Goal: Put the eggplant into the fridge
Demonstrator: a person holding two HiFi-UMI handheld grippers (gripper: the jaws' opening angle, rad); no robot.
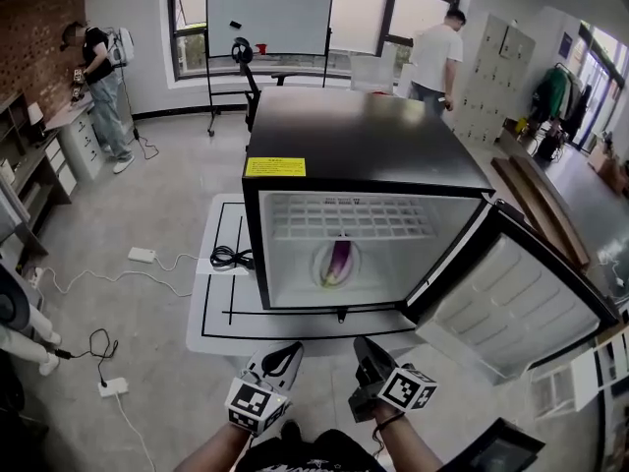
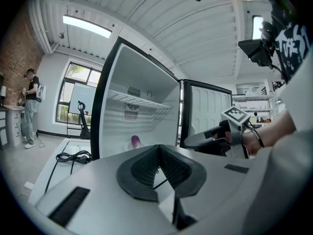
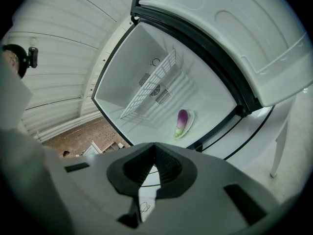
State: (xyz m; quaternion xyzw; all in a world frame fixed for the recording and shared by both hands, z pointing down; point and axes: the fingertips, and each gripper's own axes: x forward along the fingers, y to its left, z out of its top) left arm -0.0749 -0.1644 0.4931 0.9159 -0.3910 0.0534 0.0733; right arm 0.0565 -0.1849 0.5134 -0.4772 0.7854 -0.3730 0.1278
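Bright daylight; heavy fisheye edges.

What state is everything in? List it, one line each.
Fridge: standing on a white table, lit inside.
Door: wide open.
Eggplant: lying on the plate, inside the fridge.
Plate: on the fridge floor.
Shelf: in place, bare.
Cable: coiled beside the fridge.
Left claw: shut, empty.
Right claw: shut, empty.

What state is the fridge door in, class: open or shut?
Open. The door stands wide at the right, and the eggplant shows lying inside the fridge.
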